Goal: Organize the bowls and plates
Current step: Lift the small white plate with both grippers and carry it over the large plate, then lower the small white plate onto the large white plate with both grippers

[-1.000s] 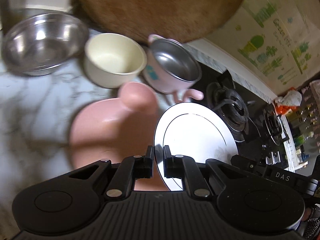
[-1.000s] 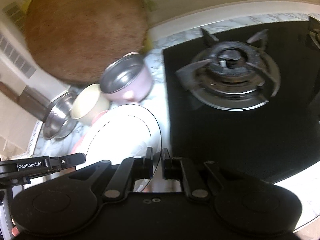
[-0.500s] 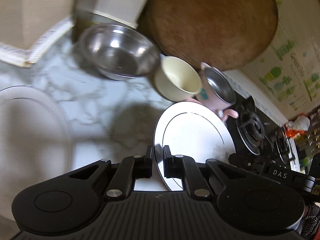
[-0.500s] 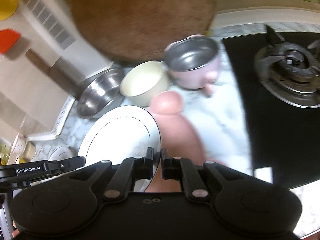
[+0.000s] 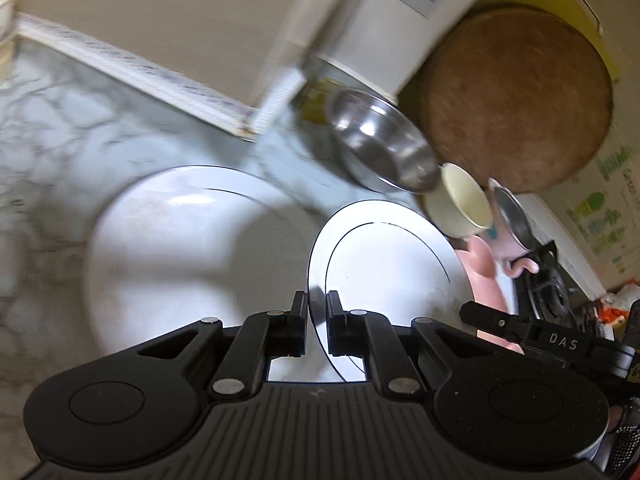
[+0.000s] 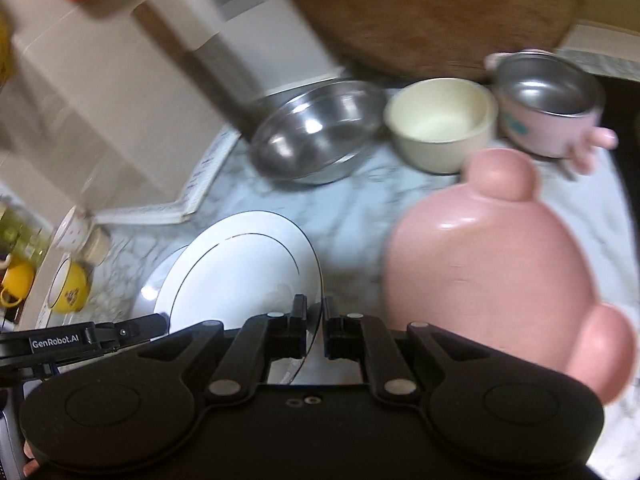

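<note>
- Gripping one white plate from two opposite sides, the left hand-held gripper and the right hand-held gripper each have their jaws almost fully closed on its thin rim; two grips probably keep the wide, smooth plate from tipping.
- From the left hand-held gripper, the held plate stands just ahead and to the right, in the air above the counter.
- A second white plate lies flat on the counter ahead and to the left of the left hand-held gripper, under the held one. I judge it is the goal, so that equal plates make one pile.
- Seen from the right hand-held gripper, the pink plate with ears lies just to the right on the counter, apart from the white ones.
- Farther ahead of it, the steel bowl, the cream bowl and the pink pot stand in a row in front of the round wooden board, so the bowls seem grouped already.
- Both views are blurred, so I cannot tell if the held plate touches the lower one.
</note>
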Motion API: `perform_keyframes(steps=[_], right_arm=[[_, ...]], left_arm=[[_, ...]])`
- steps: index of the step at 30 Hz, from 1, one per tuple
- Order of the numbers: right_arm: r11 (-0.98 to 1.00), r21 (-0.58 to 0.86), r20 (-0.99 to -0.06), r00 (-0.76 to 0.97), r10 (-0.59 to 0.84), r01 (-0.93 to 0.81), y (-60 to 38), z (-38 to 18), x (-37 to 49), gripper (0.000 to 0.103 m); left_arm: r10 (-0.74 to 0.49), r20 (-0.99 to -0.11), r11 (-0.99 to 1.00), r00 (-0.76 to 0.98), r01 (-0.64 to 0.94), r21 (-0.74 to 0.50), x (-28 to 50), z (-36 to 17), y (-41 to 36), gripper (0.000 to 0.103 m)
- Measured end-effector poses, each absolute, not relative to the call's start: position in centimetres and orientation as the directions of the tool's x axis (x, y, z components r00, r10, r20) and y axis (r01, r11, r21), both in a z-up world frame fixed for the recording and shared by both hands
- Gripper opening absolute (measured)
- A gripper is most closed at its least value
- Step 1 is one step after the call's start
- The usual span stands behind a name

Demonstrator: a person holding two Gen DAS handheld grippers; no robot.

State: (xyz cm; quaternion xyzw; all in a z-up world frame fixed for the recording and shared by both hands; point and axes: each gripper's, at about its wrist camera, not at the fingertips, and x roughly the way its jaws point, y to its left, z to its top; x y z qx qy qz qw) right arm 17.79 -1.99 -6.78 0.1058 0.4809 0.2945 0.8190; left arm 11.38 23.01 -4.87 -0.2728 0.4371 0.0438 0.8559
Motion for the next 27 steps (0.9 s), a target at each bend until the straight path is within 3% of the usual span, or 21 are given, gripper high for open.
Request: perform_keyframes(steps=[11, 27], right_arm=[[0.770, 0.428, -0.751, 0.288, 0.594, -0.474, 5.8, -7.4, 17.1, 0.008], [0.790, 0.403, -0.796, 0.250, 0.551, -0.462, 8.0, -9.9, 17.6, 0.008]], left_arm=[[-0.137, -0.789, 0.769, 0.599, -0.438, -0.466, 8.4, -8.7, 29.6, 0.008], [-0.122, -0.816, 0.798, 0.564, -0.433, -0.419, 9.4, -11.0, 30.0, 0.008]])
